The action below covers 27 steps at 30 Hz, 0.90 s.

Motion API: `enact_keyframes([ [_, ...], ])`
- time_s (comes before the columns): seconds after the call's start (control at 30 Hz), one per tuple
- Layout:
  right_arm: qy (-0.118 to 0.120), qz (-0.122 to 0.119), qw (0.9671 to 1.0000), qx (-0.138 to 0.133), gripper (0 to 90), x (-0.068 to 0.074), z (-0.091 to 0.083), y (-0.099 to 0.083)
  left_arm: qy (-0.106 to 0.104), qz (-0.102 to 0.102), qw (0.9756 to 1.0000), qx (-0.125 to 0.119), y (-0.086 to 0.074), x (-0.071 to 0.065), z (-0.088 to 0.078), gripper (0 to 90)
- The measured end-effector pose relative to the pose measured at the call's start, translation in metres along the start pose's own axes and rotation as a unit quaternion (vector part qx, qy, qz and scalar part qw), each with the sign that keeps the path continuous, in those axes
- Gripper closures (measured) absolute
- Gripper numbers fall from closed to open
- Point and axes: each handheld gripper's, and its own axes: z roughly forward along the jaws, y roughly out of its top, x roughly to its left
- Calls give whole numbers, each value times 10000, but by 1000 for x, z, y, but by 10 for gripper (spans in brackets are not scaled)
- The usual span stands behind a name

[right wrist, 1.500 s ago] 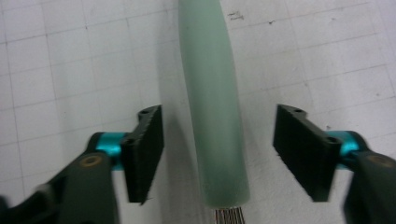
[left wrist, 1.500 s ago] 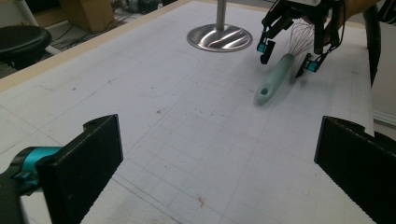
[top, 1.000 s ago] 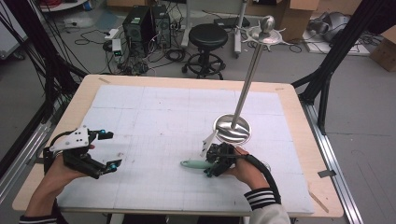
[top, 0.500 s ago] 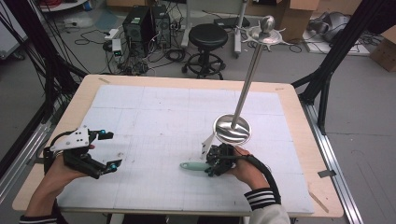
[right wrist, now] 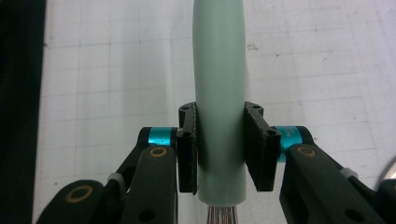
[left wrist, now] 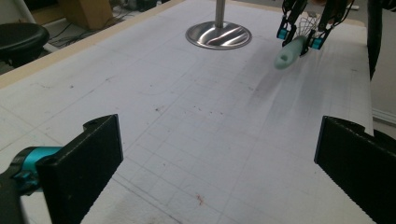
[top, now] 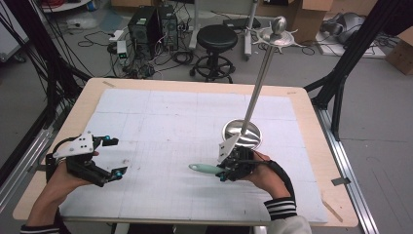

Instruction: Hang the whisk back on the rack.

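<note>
Your right claw [right wrist: 219,154] is closed on the pale green handle of a whisk [right wrist: 219,93]; in the right gripper view both black jaws press flat against the handle's sides near its wire end, and the metal wires begin just below the jaws. In the high view the right claw [top: 225,171] sits at the near right of the tabletop [top: 195,87], with the whisk [top: 204,168] handle pointing left from the jaws, roughly level over the white gridded mat [top: 170,126]. In the left gripper view the same handle [left wrist: 289,52] slants down toward the mat, and you cannot tell from that view whether its tip touches the surface. Your right hand [top: 265,175] wraps the gripper body from the near side, with a striped cuff at the wrist. Just beyond the right claw, the round polished base of a metal stand [top: 242,133] rests on the mat, and its thin pole rises and ends in a ball above a spiked disc. Your left claw [top: 113,157] is at the near left of the tabletop, well apart from the whisk; its jaws stand wide apart and hold nothing, as the left gripper view confirms with bare mat between them. Beyond the far edge of the tabletop, a black stool [top: 217,39] and a computer tower [top: 146,24] stand on the floor among cables.
</note>
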Motion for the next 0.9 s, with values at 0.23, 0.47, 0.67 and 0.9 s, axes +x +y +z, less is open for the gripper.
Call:
enact_keyframes([
  [0.23,-5,31,9995,-305,690,1,-18,-4,7,10,10000,7,0,0,0,17],
  [0.47,-72,120,9977,-665,690,2,-38,-12,0,-2,10000,5,0,0,0,17],
  [0.67,-218,209,9950,-955,690,2,-59,-23,11,-3,10000,22,0,-1,1,17],
  [0.9,-397,386,9897,-1317,690,2,-80,-38,8,2,10000,45,0,-1,1,17],
])
